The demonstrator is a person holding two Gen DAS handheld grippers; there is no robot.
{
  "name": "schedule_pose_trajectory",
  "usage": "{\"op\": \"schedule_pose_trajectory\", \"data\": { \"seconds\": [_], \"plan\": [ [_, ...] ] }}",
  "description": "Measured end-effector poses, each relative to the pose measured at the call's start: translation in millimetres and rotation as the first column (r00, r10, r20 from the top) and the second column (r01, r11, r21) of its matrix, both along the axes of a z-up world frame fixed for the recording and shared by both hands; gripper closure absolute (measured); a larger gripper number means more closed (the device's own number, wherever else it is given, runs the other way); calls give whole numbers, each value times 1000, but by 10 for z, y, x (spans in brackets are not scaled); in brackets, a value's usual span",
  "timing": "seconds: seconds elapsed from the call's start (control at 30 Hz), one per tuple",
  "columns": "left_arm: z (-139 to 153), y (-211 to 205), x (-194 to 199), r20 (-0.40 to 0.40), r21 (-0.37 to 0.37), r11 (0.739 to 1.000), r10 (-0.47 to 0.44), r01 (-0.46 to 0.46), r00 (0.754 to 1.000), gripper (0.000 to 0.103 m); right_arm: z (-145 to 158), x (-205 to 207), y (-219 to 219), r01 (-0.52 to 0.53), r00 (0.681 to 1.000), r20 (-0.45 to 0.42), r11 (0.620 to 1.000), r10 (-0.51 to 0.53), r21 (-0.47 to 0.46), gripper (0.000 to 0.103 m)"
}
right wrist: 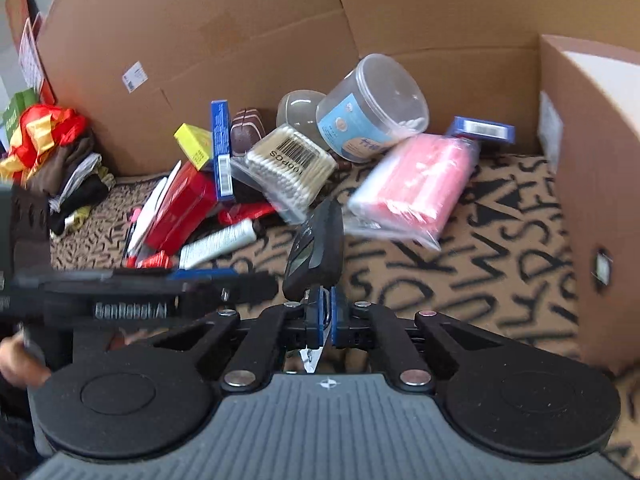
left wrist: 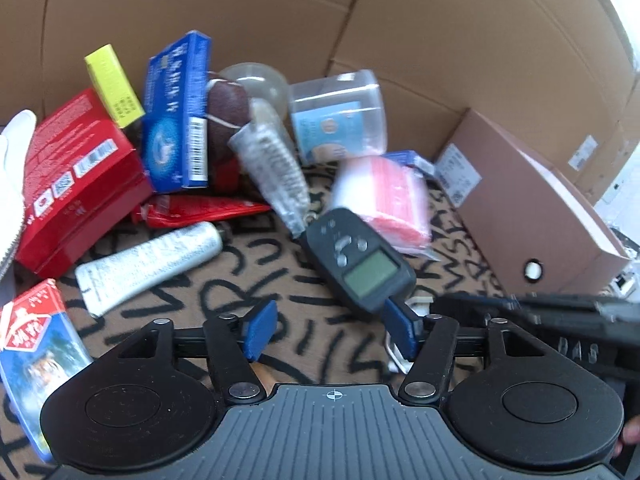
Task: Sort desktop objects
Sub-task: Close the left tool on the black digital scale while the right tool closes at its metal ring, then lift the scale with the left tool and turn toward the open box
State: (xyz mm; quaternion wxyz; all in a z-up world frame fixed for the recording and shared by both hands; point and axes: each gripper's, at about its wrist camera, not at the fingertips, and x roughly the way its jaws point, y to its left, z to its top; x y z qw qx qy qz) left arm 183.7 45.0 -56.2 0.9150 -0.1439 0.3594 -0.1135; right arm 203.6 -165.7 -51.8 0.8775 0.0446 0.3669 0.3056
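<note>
A black handheld device with a grey screen (left wrist: 354, 258) is held off the patterned mat; in the right wrist view it stands on edge (right wrist: 316, 250). My right gripper (right wrist: 327, 316) is shut on a metal ring or clip at the device's near end. My left gripper (left wrist: 330, 326) is open, its blue pads (left wrist: 262, 328) wide apart, with the device's near end just ahead of the right pad. Behind lie a bag of cotton swabs (right wrist: 288, 168), a pink packet (right wrist: 416, 186), a clear round tub (right wrist: 370, 108) and a silver tube (left wrist: 148, 266).
Red box (left wrist: 76, 180), blue box (left wrist: 178, 112), yellow box (left wrist: 114, 86) and a card pack (left wrist: 36, 356) lie at left. A pink-brown box (left wrist: 532, 208) stands at right. Cardboard walls (right wrist: 200, 40) close the back. Cloth pile (right wrist: 60, 160) at far left.
</note>
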Motion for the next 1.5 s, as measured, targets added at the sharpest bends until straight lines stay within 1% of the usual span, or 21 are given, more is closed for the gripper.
{"op": "schedule_pose_trajectory", "data": {
  "seconds": [0.07,0.13,0.27,0.3,0.33,0.43,0.53,0.63,0.7,0.77,0.83,0.9,1.0,1.13,1.23,1.47,1.5],
  "plan": [
    [23,-78,-22,0,-10,1000,-2,2,1000,19,5,-129,-98,16,1000,1,1000,-16,-8,99],
    [27,-150,-6,-8,-25,1000,1,-1,1000,15,-12,-210,-203,41,999,-10,999,-41,-12,99],
    [-24,-340,158,-70,-73,997,-29,24,997,15,-93,-275,-310,86,996,-33,996,-88,-36,98],
    [-31,-394,205,-84,-75,997,-31,25,996,15,-107,-287,-325,96,995,-33,995,-97,-38,98],
    [-36,-449,252,-94,-73,997,-32,25,995,15,-110,-290,-347,103,994,-33,994,-104,-30,96],
    [-42,-603,371,-107,-40,998,-43,39,993,15,-111,-297,-382,122,992,-20,992,-122,-32,95],
    [-100,-721,484,-136,15,999,-45,48,990,16,-133,-293,-443,124,992,-31,992,-125,-16,95],
    [-117,-797,494,-125,75,995,-52,62,991,17,-166,-298,-475,119,992,-42,993,-119,-8,95],
    [-117,-837,495,-121,107,992,-54,67,991,19,-195,-295,-466,108,993,-52,994,-109,-6,94],
    [-112,-850,508,-119,131,989,-49,64,992,30,-222,-290,-441,97,993,-61,995,-97,-3,94],
    [-103,-841,532,-121,144,988,-36,54,992,32,-232,-288,-410,91,994,-62,996,-91,-3,94],
    [-96,-826,542,-121,149,987,-33,51,992,43,-233,-289,-382,85,994,-62,996,-85,-3,94],
    [-93,-815,526,-114,156,986,-41,59,993,45,-222,-306,-359,77,995,-56,997,-77,-4,94],
    [-88,-779,497,-112,145,988,-35,51,993,47,-182,-349,-350,71,996,-46,997,-70,12,94],
    [-84,-738,482,-111,132,991,-17,32,994,48,-154,-381,-316,54,998,-36,999,-54,5,90],
    [-81,-635,438,-109,115,993,9,3,994,49,-235,-362,-103,-1,999,-46,1000,0,-16,89],
    [-82,-619,435,-110,112,994,13,0,994,49,-239,-363,-76,-4,999,-34,1000,4,-23,89]
  ]
}}
